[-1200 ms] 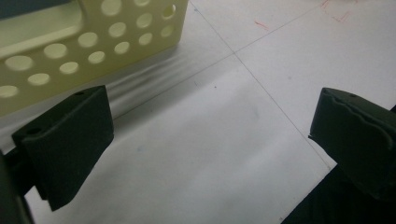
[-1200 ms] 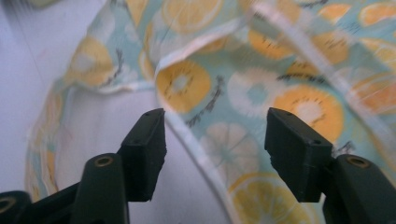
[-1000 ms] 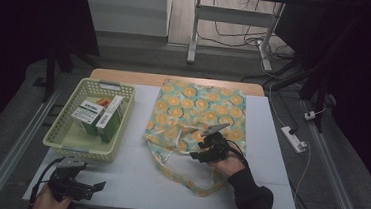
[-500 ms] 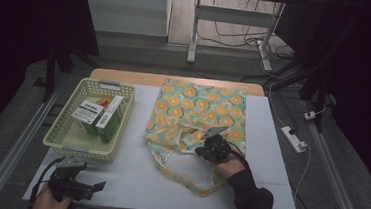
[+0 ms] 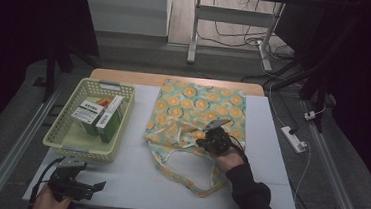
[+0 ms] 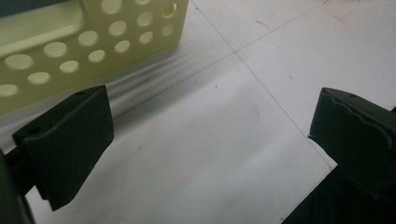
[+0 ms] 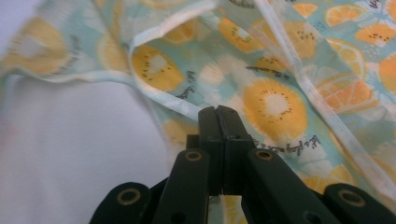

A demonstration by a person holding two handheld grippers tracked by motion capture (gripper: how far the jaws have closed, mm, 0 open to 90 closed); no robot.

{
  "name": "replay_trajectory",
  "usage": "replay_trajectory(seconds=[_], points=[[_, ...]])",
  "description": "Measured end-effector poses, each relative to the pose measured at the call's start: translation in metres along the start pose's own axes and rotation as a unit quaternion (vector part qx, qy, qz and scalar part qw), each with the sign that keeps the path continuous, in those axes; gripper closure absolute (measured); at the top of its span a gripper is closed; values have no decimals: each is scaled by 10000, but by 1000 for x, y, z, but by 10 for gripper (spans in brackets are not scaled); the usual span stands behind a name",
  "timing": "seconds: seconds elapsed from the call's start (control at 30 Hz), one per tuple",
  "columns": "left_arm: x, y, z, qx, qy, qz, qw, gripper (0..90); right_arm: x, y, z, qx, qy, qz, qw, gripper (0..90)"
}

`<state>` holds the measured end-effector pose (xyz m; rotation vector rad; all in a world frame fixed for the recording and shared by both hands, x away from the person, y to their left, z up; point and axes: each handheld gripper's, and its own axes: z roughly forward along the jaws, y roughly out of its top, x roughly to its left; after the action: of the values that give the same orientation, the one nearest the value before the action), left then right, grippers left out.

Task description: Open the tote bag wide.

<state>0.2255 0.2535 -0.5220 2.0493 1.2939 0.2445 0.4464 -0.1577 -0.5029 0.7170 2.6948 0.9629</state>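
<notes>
A cloth bag printed with orange fruit slices lies flat on the white table, its handles trailing toward the front edge. My right gripper rests on the bag's near part. In the right gripper view its jaws are pressed together right at the bag's white hem, pinching the cloth. My left gripper sits at the front left corner of the table, held in a hand. Its jaws stand wide apart over bare table, with nothing between them.
A pale yellow perforated basket stands left of the bag, with a few green and white boxes inside. Its wall is close ahead of the left gripper. A power strip lies on the floor to the right.
The right gripper has edged slightly across the bag's near edge and its jaws have come together. The left gripper has stayed put.
</notes>
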Motion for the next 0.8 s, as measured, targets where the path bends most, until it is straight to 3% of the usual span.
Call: replay_trajectory(seconds=[0.1, 0.13, 0.17, 0.2, 0.3, 0.37, 0.43, 0.57, 0.7, 0.8], points=[[0, 0, 0, -7, -8, -2, 10000, 1, -2, -1, 7, 89, -46, -22, 9999, 824], [0, 0, 0, -10, -9, -4, 10000, 1, -3, -3, 10, 97, -62, -30, 9999, 780], [0, 0, 0, -10, -8, -4, 10000, 1, -2, -5, 13, 153, -51, -53, 9999, 672], [0, 0, 0, -9, -7, -1, 10000, 1, -2, -5, 13, 153, -51, -53, 9999, 672], [0, 0, 0, 3, -2, 12, 10000, 1, -1, -6, 15, 144, -240, -170, 9995, 507], [0, 0, 0, 2, 1, 14, 10000, 1, -1, -6, 15, 129, -259, -189, 9994, 479], [0, 0, 0, 0, 1, 10, 10000, 1, -4, -7, 18, 84, -26, -87, 9999, 460], [0, 0, 0, 15, -2, 14, 10000, 2, 2, -6, 18, 100, 116, -223, 9996, 578], [0, 0, 0, 17, 1, 20, 10000, 2, 1, -4, 18, 143, 210, -207, 9995, 873], [0, 0, 0, 24, 2, 21, 10000, 2, -1, -3, 18, 182, 289, -157, 9993, 897]])
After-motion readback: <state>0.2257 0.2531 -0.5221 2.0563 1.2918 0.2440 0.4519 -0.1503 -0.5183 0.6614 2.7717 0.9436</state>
